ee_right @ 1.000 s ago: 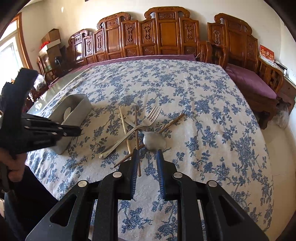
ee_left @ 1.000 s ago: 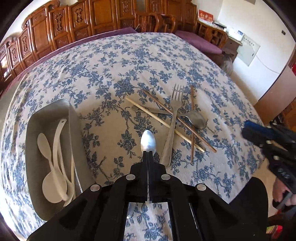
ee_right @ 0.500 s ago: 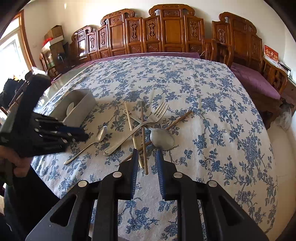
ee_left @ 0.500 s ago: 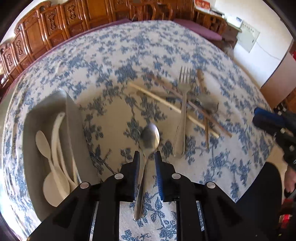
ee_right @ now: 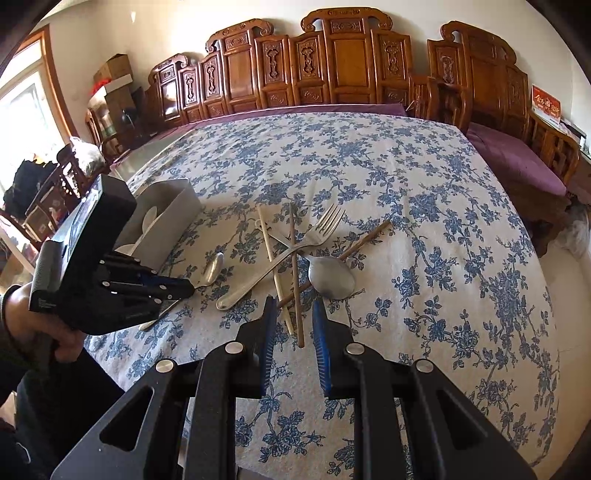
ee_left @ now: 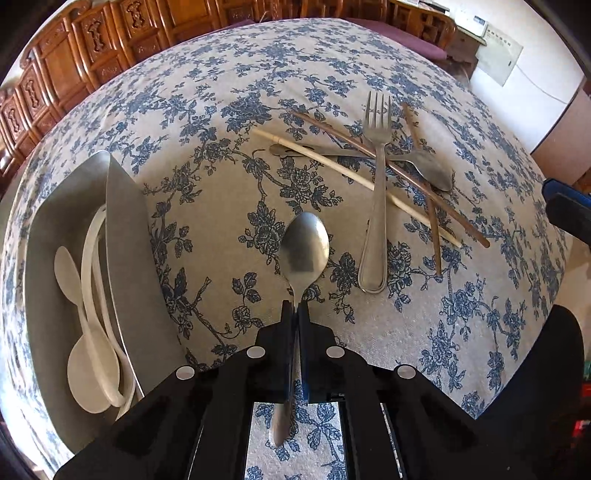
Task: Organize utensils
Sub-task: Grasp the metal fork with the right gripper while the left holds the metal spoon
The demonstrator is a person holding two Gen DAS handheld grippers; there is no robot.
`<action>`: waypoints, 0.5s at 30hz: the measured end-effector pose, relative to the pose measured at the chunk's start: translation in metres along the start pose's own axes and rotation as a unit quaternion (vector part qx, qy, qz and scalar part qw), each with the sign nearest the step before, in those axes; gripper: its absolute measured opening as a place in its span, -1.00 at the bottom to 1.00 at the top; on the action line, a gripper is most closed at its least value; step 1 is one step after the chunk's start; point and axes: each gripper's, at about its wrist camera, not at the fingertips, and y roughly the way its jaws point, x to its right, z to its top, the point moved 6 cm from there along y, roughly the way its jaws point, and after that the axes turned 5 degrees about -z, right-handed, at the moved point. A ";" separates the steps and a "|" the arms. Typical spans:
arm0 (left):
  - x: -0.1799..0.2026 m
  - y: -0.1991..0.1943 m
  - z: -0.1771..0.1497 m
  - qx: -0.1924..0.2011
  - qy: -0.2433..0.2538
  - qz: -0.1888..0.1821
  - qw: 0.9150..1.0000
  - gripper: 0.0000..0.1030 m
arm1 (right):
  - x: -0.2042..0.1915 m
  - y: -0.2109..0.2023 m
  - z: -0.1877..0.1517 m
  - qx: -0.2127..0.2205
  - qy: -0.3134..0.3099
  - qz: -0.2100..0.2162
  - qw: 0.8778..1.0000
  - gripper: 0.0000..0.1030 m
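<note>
At your far left the grey tray (ee_left: 66, 206) holds white spoons (ee_left: 90, 365). Your left gripper (ee_left: 295, 308) has its jaws clamped on the steel spoon (ee_left: 304, 251) by the handle, low over the surface (ee_left: 221, 110). Right of it lie the fork (ee_left: 376, 206), chopsticks (ee_left: 354, 175) and a second spoon (ee_left: 428, 168). Your right gripper (ee_right: 293, 321) hovers with its jaws narrowly parted, holding nothing.

Carved wooden chairs (ee_right: 347, 62) are lining the far side of a large table (ee_right: 461, 236) draped in a blue-flowered cloth, their purple seat cushions (ee_right: 517, 155) showing along its edge. Daylight is streaming through a window (ee_right: 26, 110) at the left, beside stacked cardboard boxes (ee_right: 114, 72). Cream walls (ee_right: 155, 29) are closing in the room behind.
</note>
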 end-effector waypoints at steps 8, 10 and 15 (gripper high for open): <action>-0.004 -0.024 -0.009 0.043 -0.025 -0.024 0.998 -0.97 | -0.007 0.009 -0.004 -0.009 0.000 0.002 1.000 -0.57; -0.005 -0.033 -0.007 0.057 -0.027 -0.028 0.998 -0.97 | -0.010 0.013 -0.003 -0.013 0.006 0.006 1.000 -0.57; -0.006 -0.053 -0.001 0.091 -0.032 -0.043 0.994 -0.98 | -0.020 0.030 0.005 -0.016 0.016 0.014 1.000 -0.57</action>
